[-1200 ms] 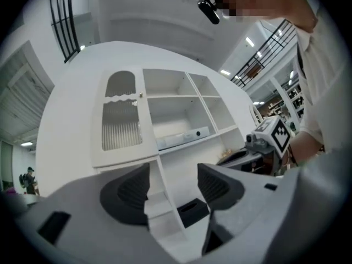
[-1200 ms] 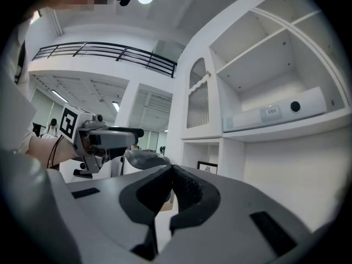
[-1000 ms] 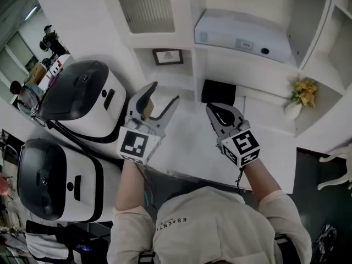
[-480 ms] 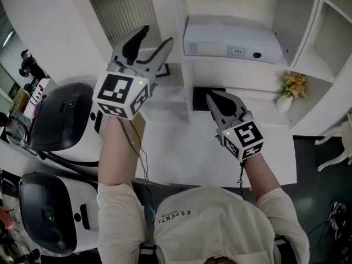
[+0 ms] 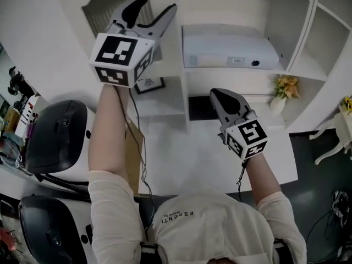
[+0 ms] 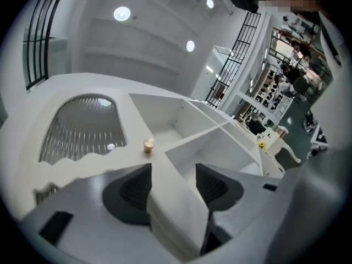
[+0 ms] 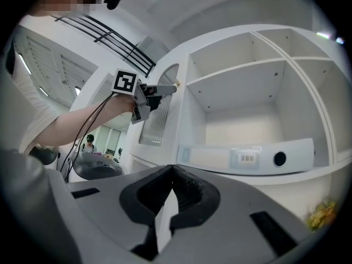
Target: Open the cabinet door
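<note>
While the left gripper is hanging up high at the top-left of the white shelf unit, its jaws are standing wide apart, and they've just been easing in a touch. Looking along them in the left gripper view, the unit's white upright edge is lining up in the gap between the pads. Nothing is getting pinched though, and I can't tell if either pad is actually touching it.

The white cabinet door with the ribbed glass panel is sitting at the upper left of the unit, looking shut and flush with its frame. Its small round gold knob is sitting near the door's right edge, just ahead of the jaw tips rather than between them.

The right gripper is hovering lower down over the white surface, with its jaws closed together and nothing in them. It's pointing toward the shelf where a long white box-shaped device is lying.

A small dark-framed picture is standing in the cubby under the door. Some yellow flowers in a white vase are sitting off to the right. Two black-and-white domed appliances are sitting over on the left.
</note>
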`<state>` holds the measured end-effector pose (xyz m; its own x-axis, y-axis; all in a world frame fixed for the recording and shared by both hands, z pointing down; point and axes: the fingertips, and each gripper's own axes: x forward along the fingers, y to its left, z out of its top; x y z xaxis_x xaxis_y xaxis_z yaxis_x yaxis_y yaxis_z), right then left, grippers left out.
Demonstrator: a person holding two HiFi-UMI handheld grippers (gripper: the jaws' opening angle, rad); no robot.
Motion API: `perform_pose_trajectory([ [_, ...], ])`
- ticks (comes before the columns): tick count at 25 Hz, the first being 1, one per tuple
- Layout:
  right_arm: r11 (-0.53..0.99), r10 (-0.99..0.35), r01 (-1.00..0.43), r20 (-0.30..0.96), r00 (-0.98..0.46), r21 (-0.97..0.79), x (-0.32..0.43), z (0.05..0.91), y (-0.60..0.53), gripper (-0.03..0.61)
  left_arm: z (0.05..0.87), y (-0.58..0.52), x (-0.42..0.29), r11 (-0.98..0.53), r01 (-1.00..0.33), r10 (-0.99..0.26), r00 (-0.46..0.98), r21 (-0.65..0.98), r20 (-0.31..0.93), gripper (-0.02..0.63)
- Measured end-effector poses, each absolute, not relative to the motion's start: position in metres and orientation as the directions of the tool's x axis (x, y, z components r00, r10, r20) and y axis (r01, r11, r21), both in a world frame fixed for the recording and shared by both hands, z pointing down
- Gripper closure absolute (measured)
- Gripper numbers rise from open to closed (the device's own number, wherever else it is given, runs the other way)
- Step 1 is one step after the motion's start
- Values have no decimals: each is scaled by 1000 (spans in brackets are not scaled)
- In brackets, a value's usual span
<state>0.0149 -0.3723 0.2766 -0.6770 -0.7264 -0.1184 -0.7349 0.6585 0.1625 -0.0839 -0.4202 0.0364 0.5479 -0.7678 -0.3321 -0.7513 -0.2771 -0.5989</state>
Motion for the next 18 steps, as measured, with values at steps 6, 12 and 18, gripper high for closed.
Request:
perform_pose_trajectory([
  [6,623,-756,-761,-114,-645,179,17,276,-377,563,-5,-434,-93,-201,-758,-757,522,-621,-392,366],
  [12,616,-758,-759,-104,-644,214,12,276,-377,563,-25,-437,-81,-142,-723,-733,536,-677,-419,386],
  [18,608,-763,-763,-102,-638,219,16,280,-375,563,-30,-442,-80,-50,-735,-744,479,-676,-466,457],
])
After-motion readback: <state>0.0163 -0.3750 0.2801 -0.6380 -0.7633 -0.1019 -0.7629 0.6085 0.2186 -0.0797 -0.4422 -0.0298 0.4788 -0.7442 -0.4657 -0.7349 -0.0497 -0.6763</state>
